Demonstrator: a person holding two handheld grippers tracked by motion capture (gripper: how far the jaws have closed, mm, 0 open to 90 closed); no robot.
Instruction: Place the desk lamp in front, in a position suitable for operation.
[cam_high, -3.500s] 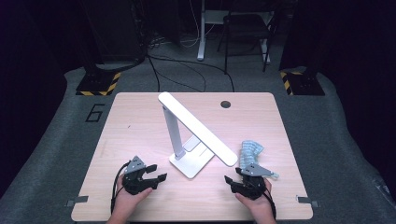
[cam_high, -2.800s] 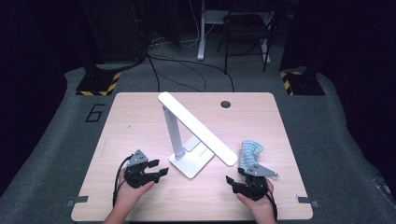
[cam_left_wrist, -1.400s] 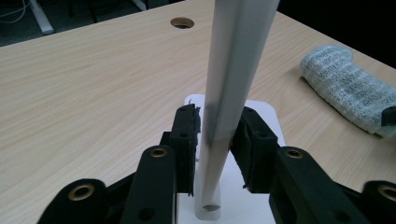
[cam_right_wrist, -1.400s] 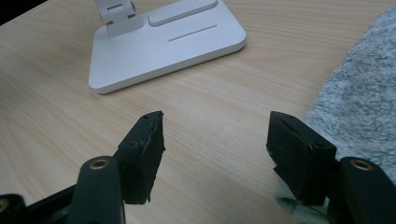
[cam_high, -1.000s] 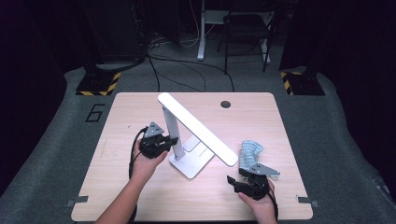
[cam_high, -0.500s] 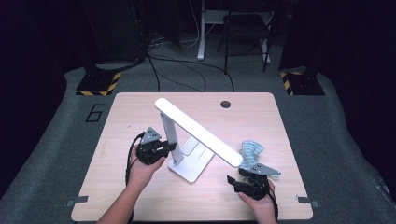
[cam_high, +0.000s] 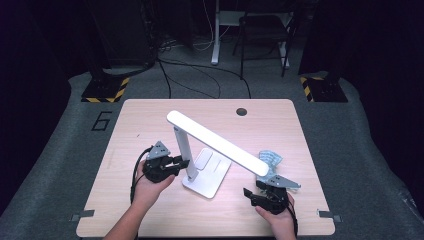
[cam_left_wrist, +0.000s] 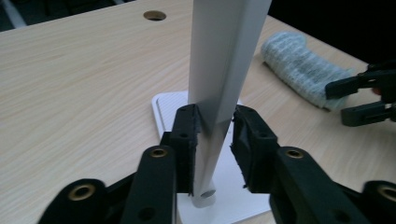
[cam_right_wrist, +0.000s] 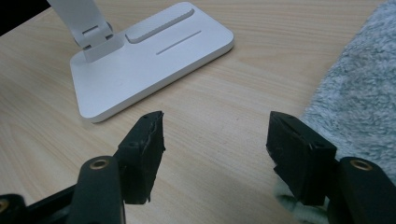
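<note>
Left gripper jaws: the left gripper (cam_left_wrist: 214, 140) has the upright post (cam_left_wrist: 219, 88) of the white desk lamp between its two black jaws. The jaws have just been opening. In the left gripper view one pad lies against the post and a narrow gap shows at the other, so the clamp is loosened and the pads no longer squeeze it.
Left gripper place: in the high view the left gripper (cam_high: 181, 162) sits low on the table, just beside the lamp's post (cam_high: 183, 150), its jaws pointing toward the lamp.
Right gripper jaws: the right gripper (cam_right_wrist: 215, 140) has its jaws wide apart, with bare wood between them.
Right gripper place: in the high view the right gripper (cam_high: 250, 195) rests near the front right of the table, close to the low end of the lamp's head.
Desk lamp: its flat white base (cam_high: 207, 172) stands near the middle of the table (cam_high: 280, 125). The post rises from the base's left side. The long head (cam_high: 217, 142) slants from the top of the post down toward the right gripper.
Cloth: a light blue-grey fluffy cloth (cam_right_wrist: 359, 93) lies bunched at the right gripper's side, touching its right jaw. In the high view the cloth (cam_high: 270, 159) peeks out behind the head's low end.
Table: light wood, with a round cable hole (cam_high: 242, 111) near its far edge.
</note>
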